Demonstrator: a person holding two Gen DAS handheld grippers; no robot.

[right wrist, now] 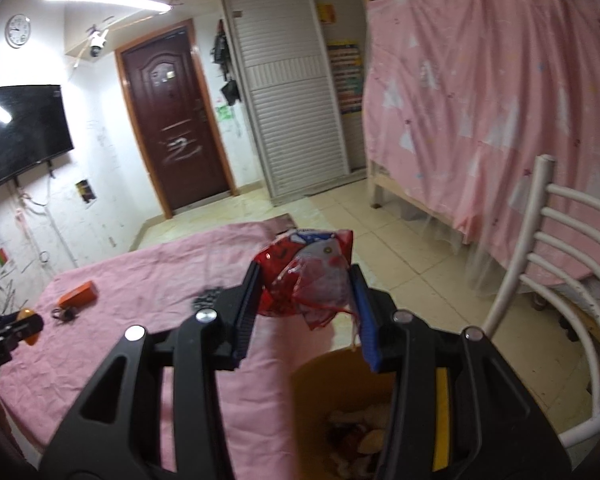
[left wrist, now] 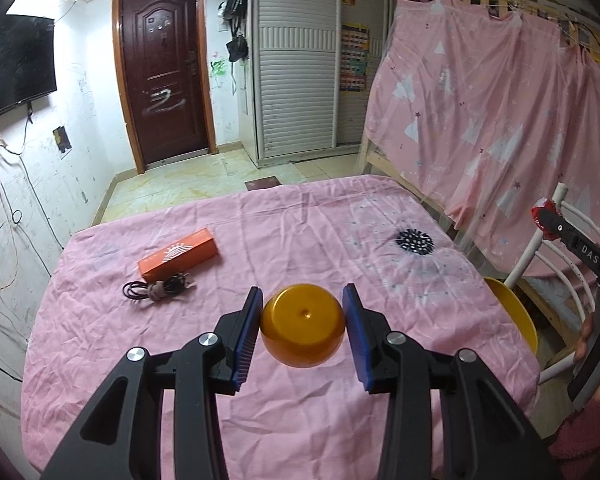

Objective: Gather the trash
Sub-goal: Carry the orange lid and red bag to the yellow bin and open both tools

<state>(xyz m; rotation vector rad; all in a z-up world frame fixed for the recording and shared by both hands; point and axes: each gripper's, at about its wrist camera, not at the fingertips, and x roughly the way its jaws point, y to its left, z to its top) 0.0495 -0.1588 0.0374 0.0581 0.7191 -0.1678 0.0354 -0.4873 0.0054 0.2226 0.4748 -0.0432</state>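
Observation:
My left gripper (left wrist: 303, 322) is shut on an orange plastic cup (left wrist: 303, 326), bottom facing the camera, held above the pink-covered table (left wrist: 260, 232). My right gripper (right wrist: 305, 282) is shut on a crumpled red and white snack wrapper (right wrist: 308, 276), held above a yellow trash bin (right wrist: 340, 384) beside the table's right edge. The bin holds several pieces of trash. The bin's rim also shows in the left wrist view (left wrist: 516, 312), and the right gripper with the wrapper (left wrist: 544, 216) shows at the far right. The left gripper with the cup (right wrist: 28, 326) shows at the left of the right wrist view.
An orange box (left wrist: 178, 254), a coiled black cable (left wrist: 158, 290) and a black spotted object (left wrist: 415, 241) lie on the table. A white chair (right wrist: 548, 280) stands right of the bin. A pink curtain (left wrist: 480, 120) covers a bunk bed behind.

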